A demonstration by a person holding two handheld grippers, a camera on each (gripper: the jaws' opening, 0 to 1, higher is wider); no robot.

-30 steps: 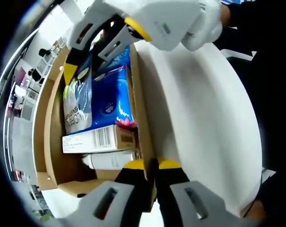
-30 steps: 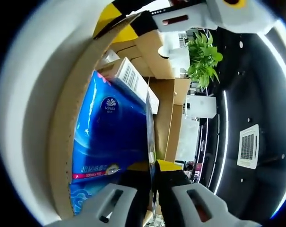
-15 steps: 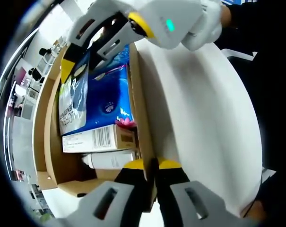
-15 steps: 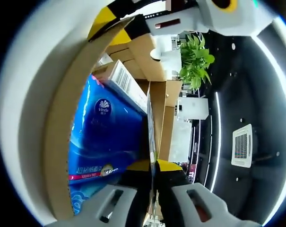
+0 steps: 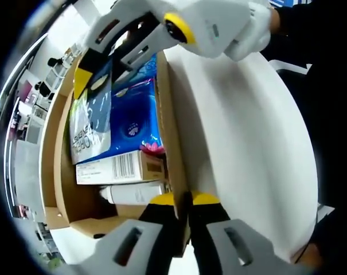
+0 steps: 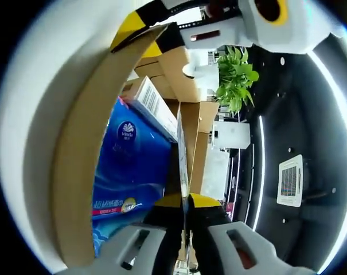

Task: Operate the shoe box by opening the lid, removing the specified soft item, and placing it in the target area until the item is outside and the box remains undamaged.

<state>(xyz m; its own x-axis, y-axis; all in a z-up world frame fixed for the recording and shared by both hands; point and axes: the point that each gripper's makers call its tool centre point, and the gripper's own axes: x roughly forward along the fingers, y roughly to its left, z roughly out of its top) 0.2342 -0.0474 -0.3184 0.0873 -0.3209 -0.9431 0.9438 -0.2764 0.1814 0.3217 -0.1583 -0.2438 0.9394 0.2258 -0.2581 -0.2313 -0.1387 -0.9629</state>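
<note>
The blue tissue pack (image 5: 130,117) is seen lying inside the open shoe box (image 5: 61,166), against the box wall next to the raised white lid (image 5: 242,143). One thin edge of its wrapper is pinched between the closed jaws of the right gripper (image 6: 184,201), which enters the left gripper view from above. Just beside the pack, a white barcoded carton (image 5: 119,169) and a white tube (image 5: 133,193) are stored. The left gripper (image 5: 183,199) is clamped shut on the lid's cardboard edge. A potted plant (image 6: 235,77) is visible beyond.
</note>
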